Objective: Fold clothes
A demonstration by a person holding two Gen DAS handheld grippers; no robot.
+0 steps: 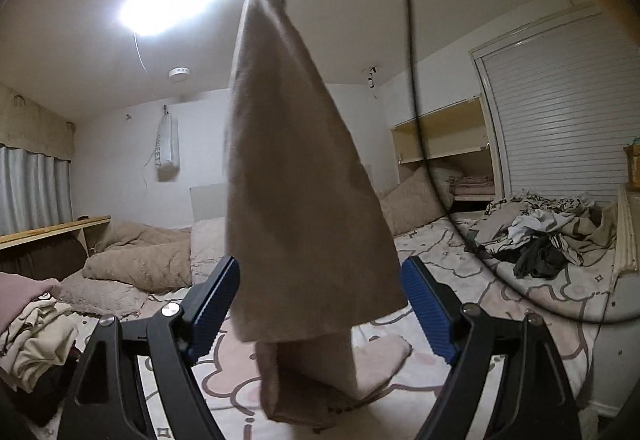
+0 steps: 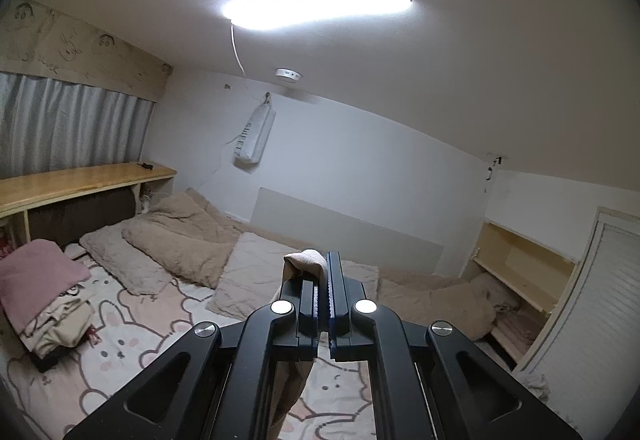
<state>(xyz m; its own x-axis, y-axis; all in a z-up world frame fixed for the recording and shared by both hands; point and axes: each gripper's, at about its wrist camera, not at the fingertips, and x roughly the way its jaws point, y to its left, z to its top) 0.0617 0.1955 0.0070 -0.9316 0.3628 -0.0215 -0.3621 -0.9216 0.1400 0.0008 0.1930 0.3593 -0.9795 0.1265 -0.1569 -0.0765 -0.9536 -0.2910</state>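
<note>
Overhead, the right gripper (image 2: 323,296) pinches a tan cloth (image 1: 296,168) by one corner; it hangs cone-like, its hem crumpled on the bed (image 1: 460,260), between the left gripper's (image 1: 316,304) spread jaws.

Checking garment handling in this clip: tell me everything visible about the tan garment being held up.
The tan garment is soft, plain fabric, hanging long from the shut right gripper, which pinches a bunched top corner. It widens downward; its lower end folds and rests on the bed sheet. It hangs between the open left gripper pads, not pressed.
</note>
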